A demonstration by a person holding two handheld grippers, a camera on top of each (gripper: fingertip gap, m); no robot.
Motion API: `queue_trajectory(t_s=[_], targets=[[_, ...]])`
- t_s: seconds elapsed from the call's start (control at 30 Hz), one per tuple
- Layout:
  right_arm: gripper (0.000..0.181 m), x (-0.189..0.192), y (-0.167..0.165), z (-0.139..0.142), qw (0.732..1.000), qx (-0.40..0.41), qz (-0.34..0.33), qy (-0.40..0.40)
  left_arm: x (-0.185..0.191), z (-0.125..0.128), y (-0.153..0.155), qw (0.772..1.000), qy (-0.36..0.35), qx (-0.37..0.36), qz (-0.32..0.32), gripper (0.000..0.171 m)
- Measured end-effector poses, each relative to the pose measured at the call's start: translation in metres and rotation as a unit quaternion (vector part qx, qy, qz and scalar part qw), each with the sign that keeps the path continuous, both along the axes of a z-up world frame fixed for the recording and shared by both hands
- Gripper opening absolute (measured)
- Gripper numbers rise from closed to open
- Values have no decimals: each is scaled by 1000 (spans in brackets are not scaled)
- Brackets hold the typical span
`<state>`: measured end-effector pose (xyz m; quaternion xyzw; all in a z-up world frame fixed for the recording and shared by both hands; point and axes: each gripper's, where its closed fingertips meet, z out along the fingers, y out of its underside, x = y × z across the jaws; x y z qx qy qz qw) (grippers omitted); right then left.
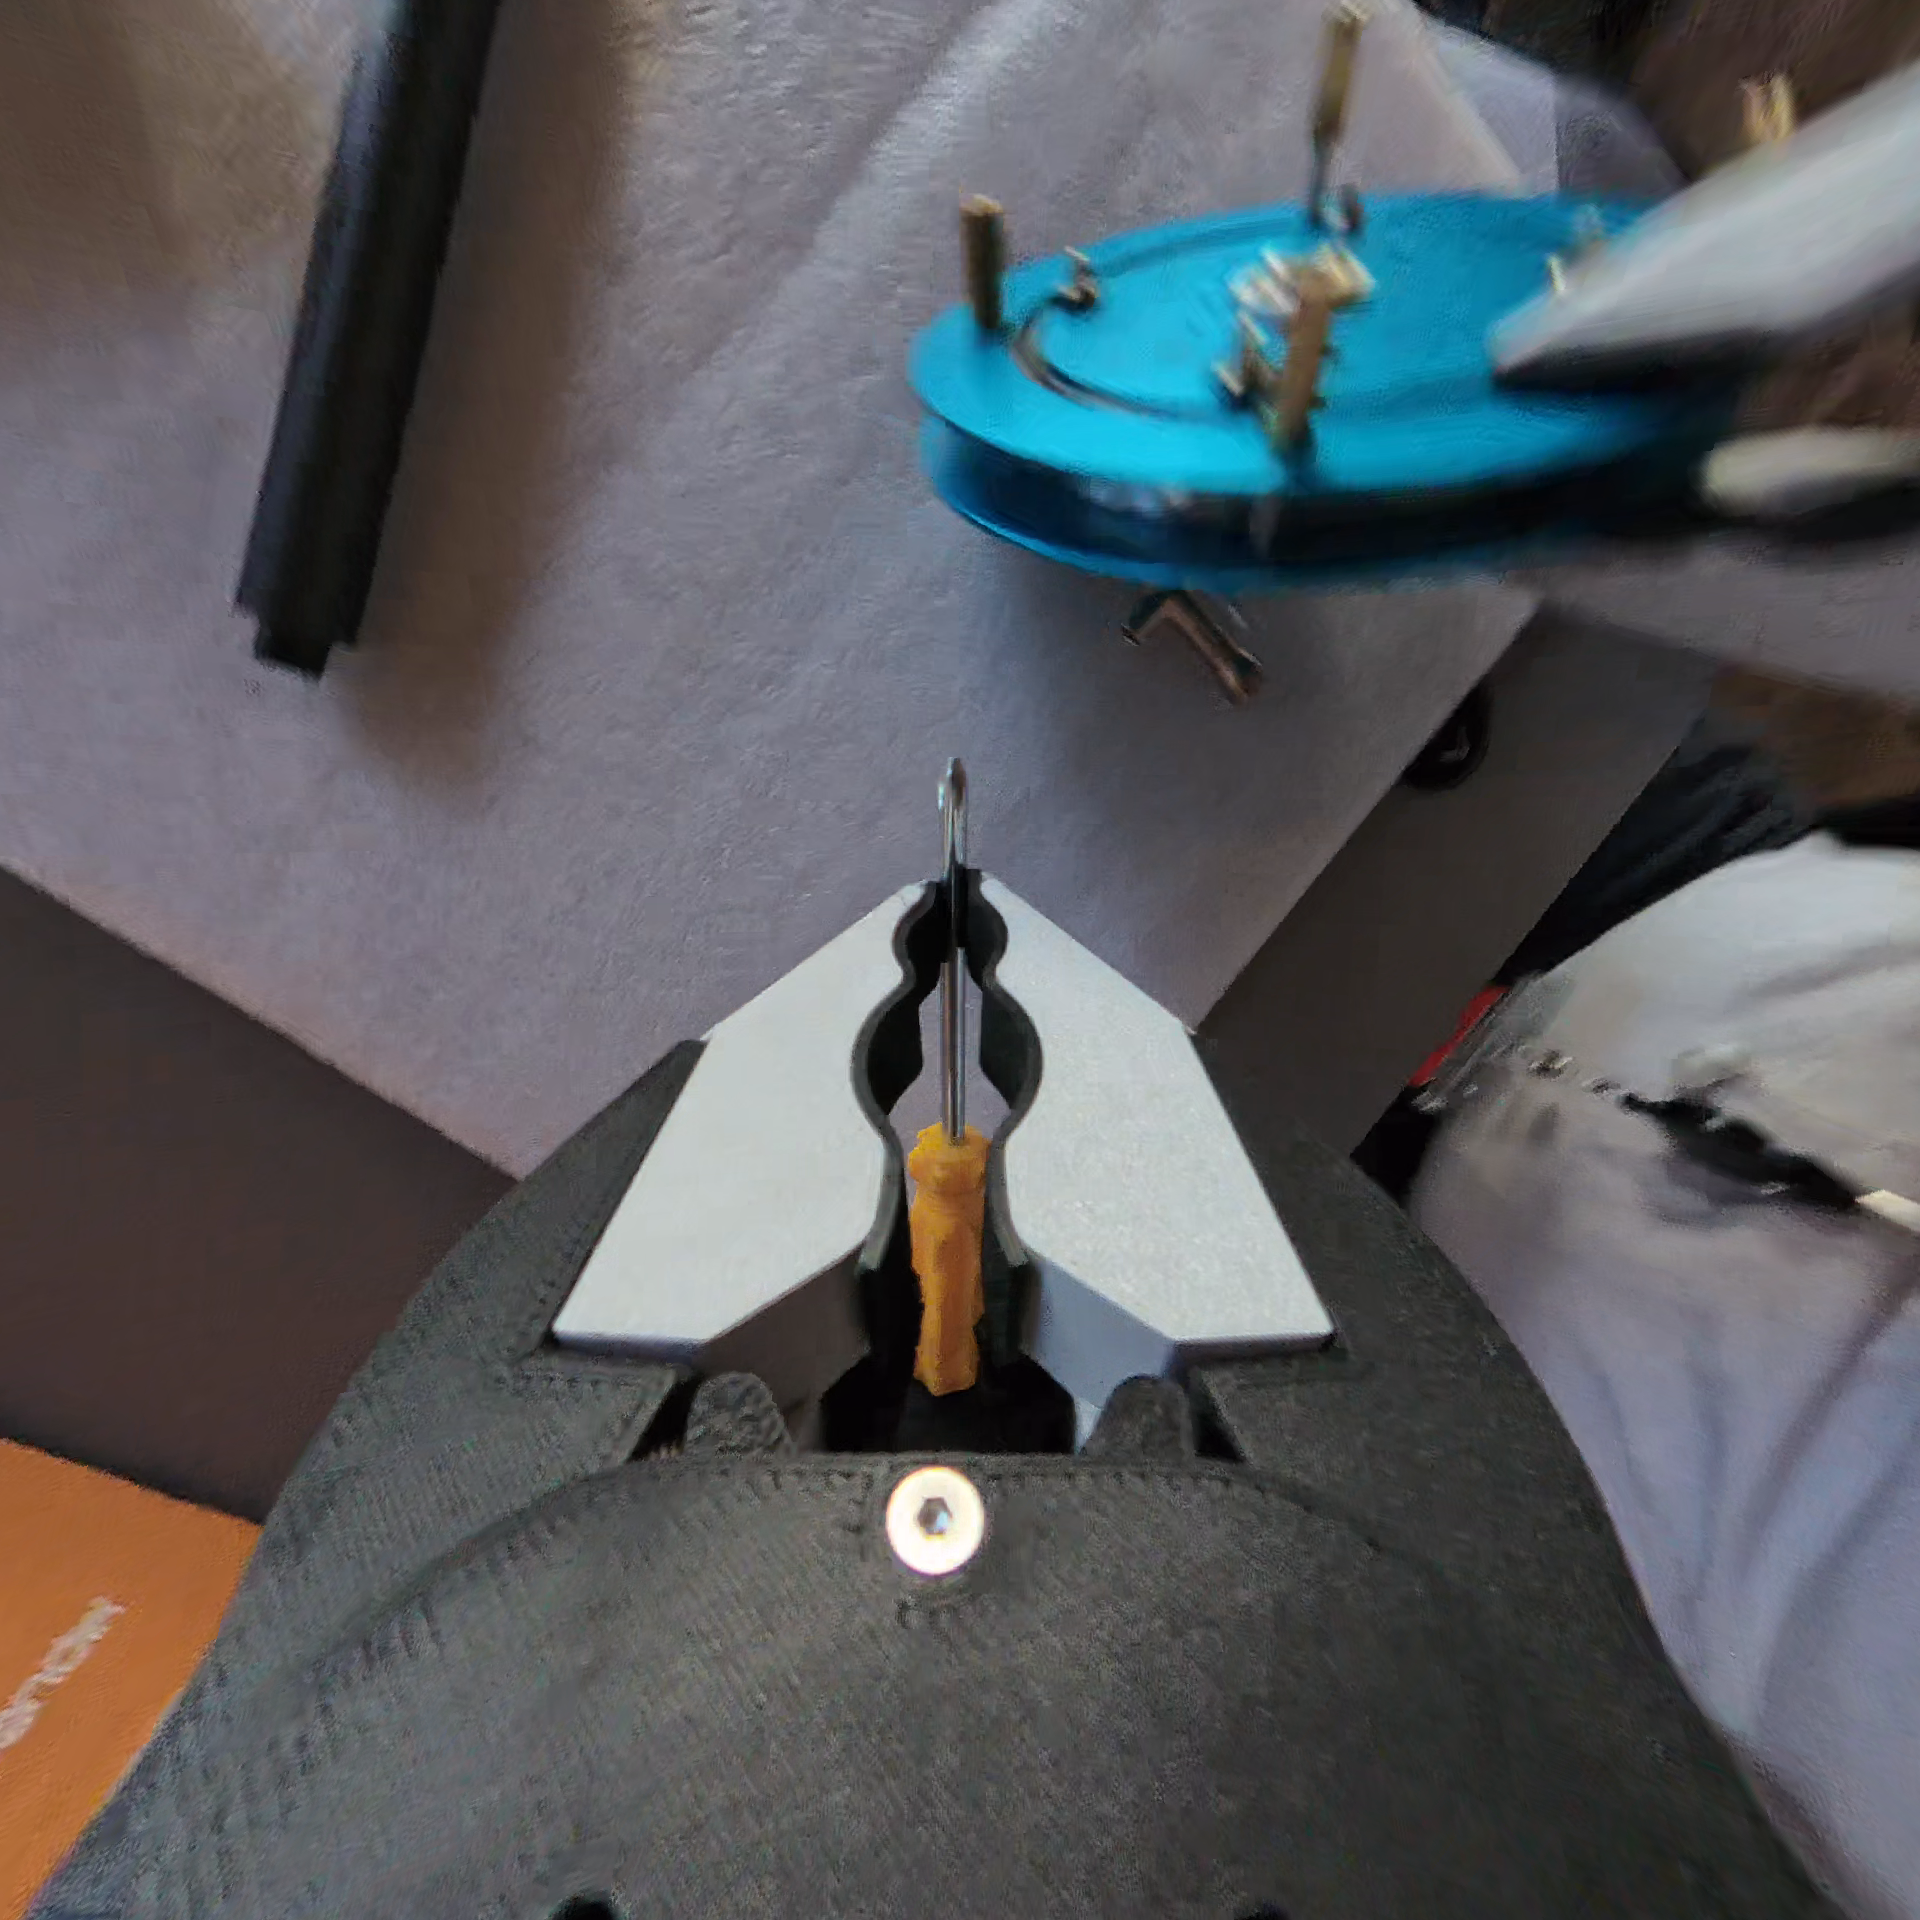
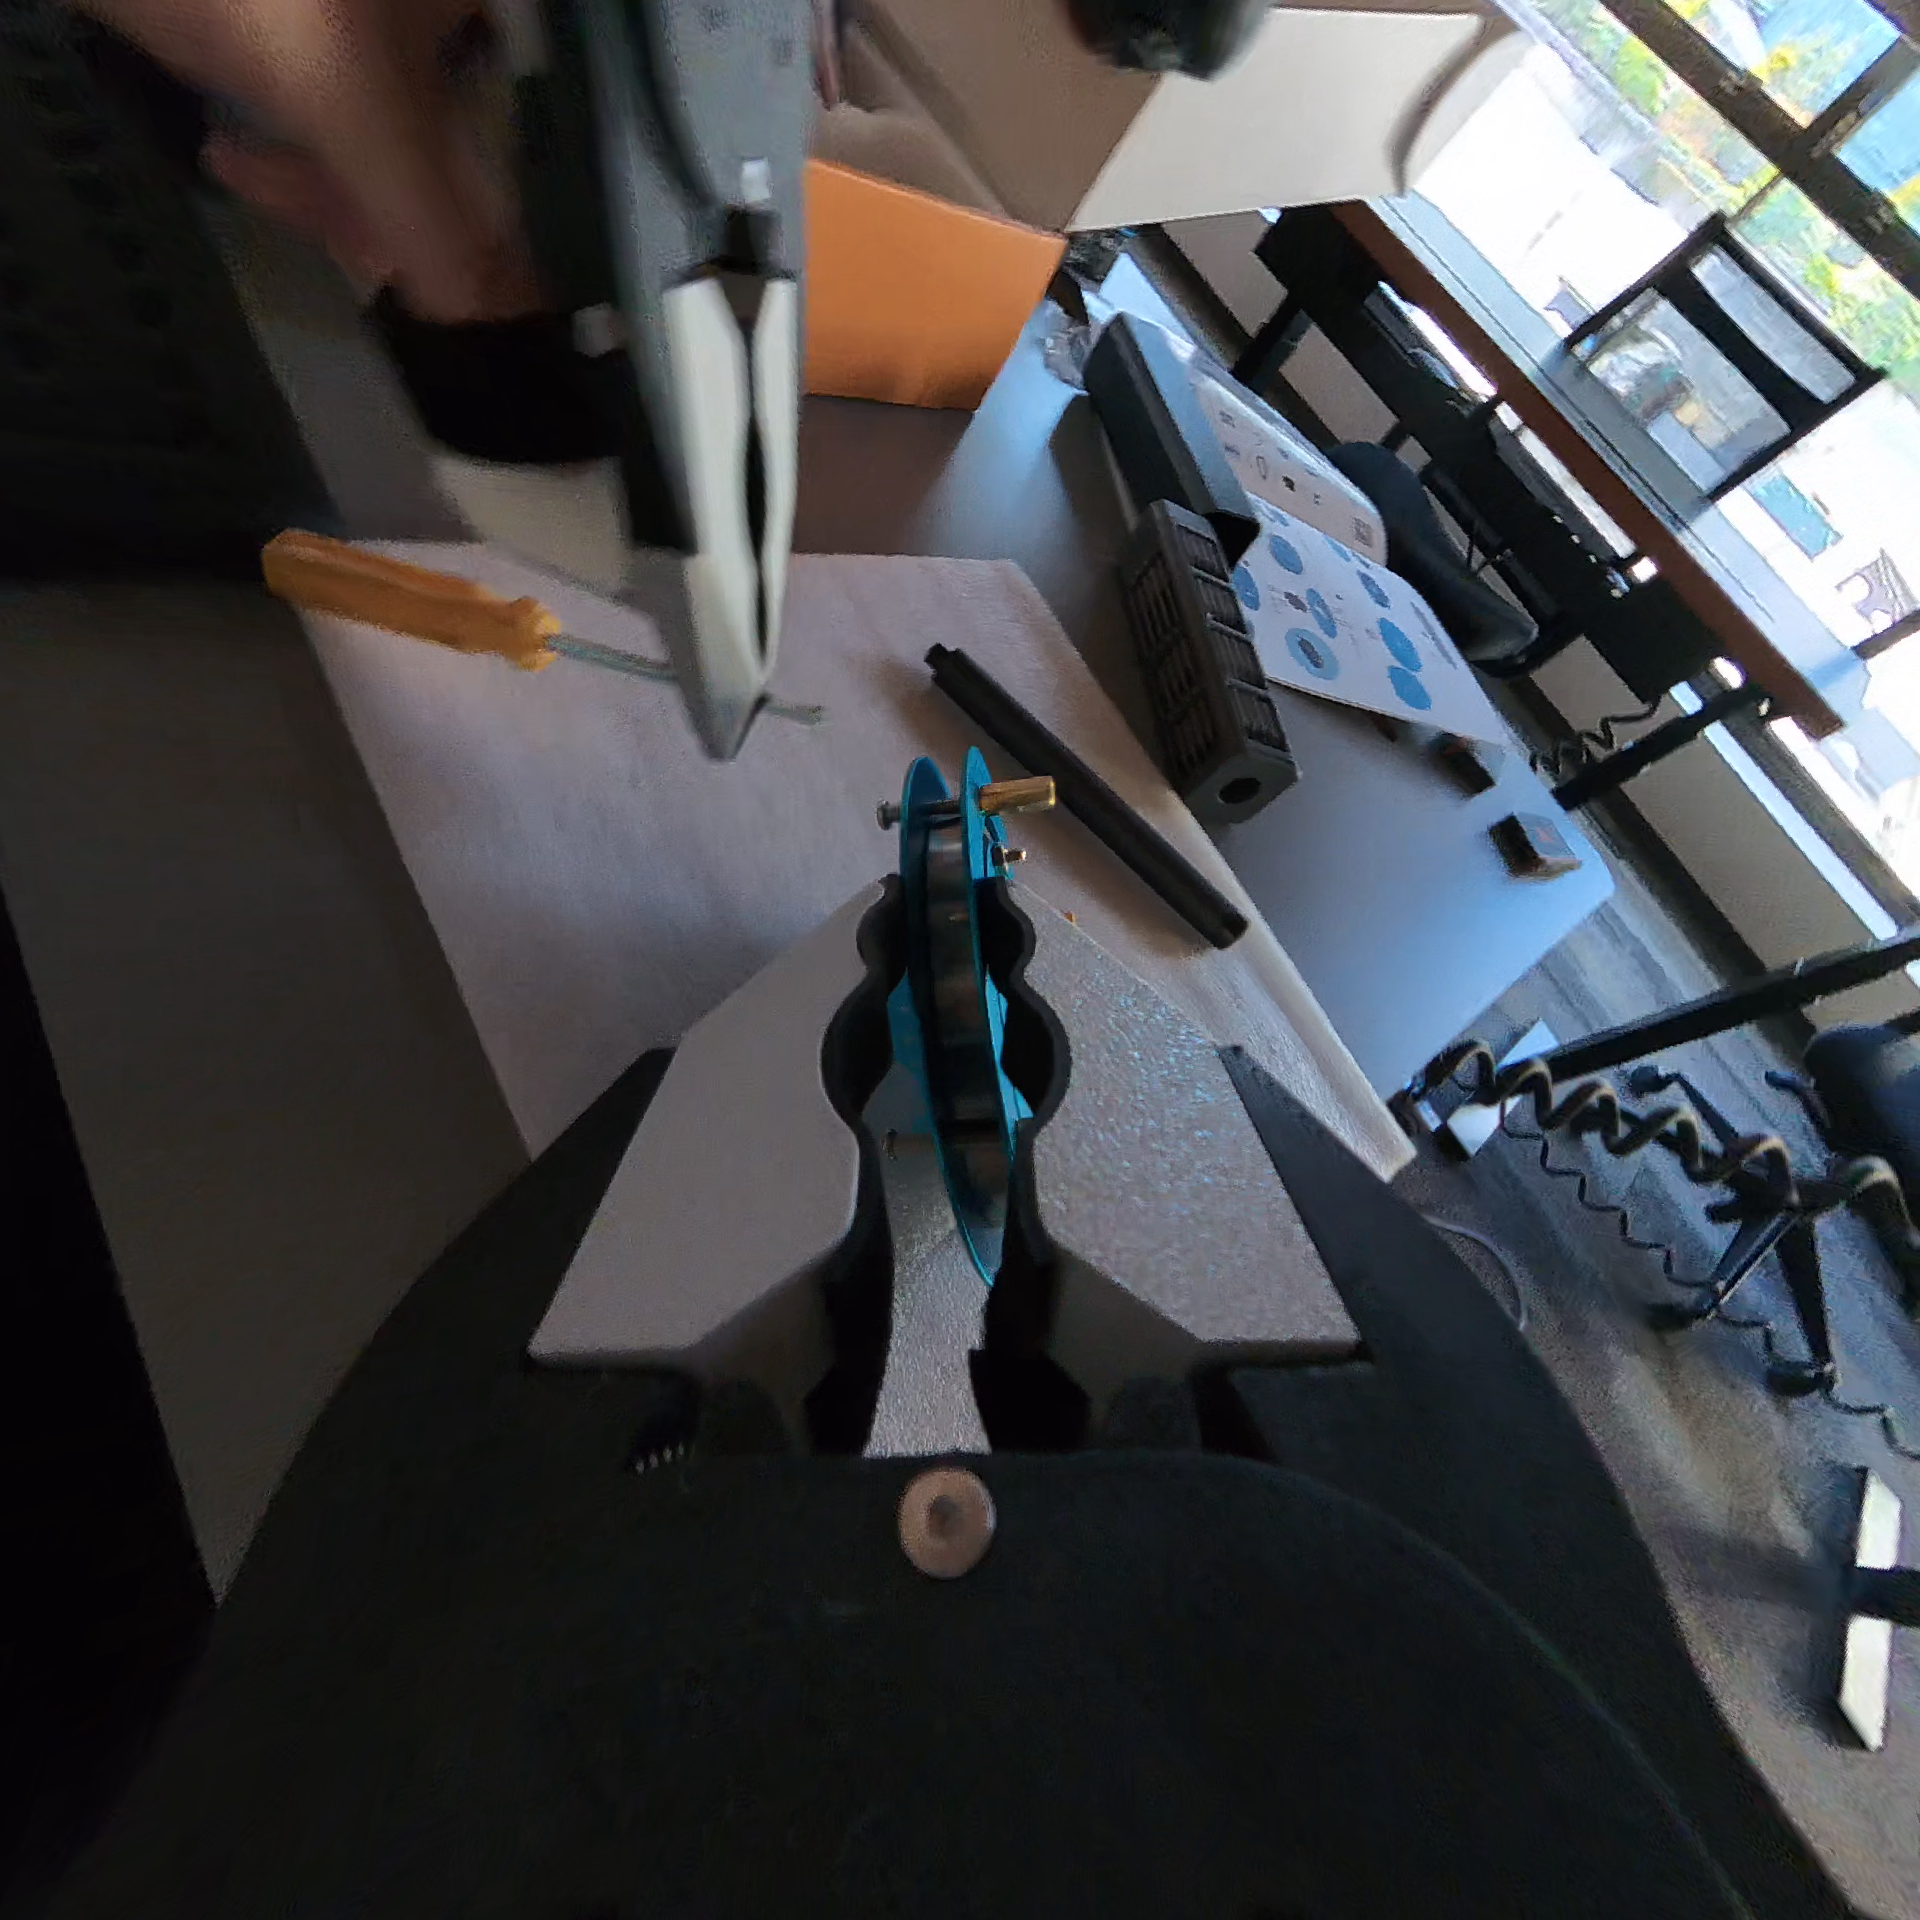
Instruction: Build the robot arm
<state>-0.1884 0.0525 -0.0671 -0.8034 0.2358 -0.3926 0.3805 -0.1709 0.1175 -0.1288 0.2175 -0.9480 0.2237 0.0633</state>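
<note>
My left gripper [image 1: 954, 896] is shut on the metal shaft of a small screwdriver [image 1: 943, 1257] with an orange handle; its tip sticks out past the fingertips. In the right wrist view this gripper [image 2: 736, 727] points down over the grey mat, with the screwdriver [image 2: 405, 597] held crosswise. My right gripper [image 2: 951, 899] is shut on the edge of a blue two-plate disc [image 2: 916, 831] with brass standoffs and screws. In the left wrist view the disc [image 1: 1143, 416] hangs in the air ahead and to the right of the screwdriver tip, held by the right gripper [image 1: 1621, 416].
A grey mat [image 2: 582, 852] covers the table. A black bar [image 2: 1081, 790] lies on it, also seen in the left wrist view [image 1: 343, 343]. Beyond are a black slotted box [image 2: 1205, 665], a printed sheet [image 2: 1340, 613] and an orange box [image 2: 914, 291]. A sleeve [image 1: 1714, 1403] is at right. The left gripper's tips are roughly 10 centimetres from the right gripper's.
</note>
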Motion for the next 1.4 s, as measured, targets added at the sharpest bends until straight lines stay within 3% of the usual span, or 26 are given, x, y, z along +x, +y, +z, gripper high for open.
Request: queue_trajectory(t_s=[0.1,0.2,0.4,0.57,0.7,0.8,0.97,1.07,1.17,1.27,1.37,1.4], targets=[[15,-8,16,-16,998,-54,35,-14,20,-2,8,991,102,-24,88,2],[16,-13,26,-29,992,-107,42,-45,36,-7,14,977,150,-37,144,1],[18,-19,32,-43,988,-136,46,-63,40,-23,17,968,178,-17,177,5],[20,-22,37,-53,991,-120,45,-26,37,-16,13,958,207,-36,198,24],[21,-24,36,-51,997,-63,45,4,40,-14,20,972,119,-35,199,24],[31,-27,35,-51,998,-14,51,40,50,-5,28,976,-13,-31,213,23],[55,-43,49,-37,986,107,85,95,61,17,50,938,-238,3,251,36],[73,-55,56,-18,976,154,99,120,55,28,52,921,-286,16,262,51],[65,-70,63,16,961,192,127,154,50,42,55,907,-327,31,265,61],[45,-50,43,30,977,124,65,163,43,56,51,900,-351,35,256,63],[43,-2,-12,20,986,-47,-95,126,34,68,40,900,-361,29,243,63],[44,6,-20,14,982,-88,-114,121,31,72,36,900,-364,24,238,62]])
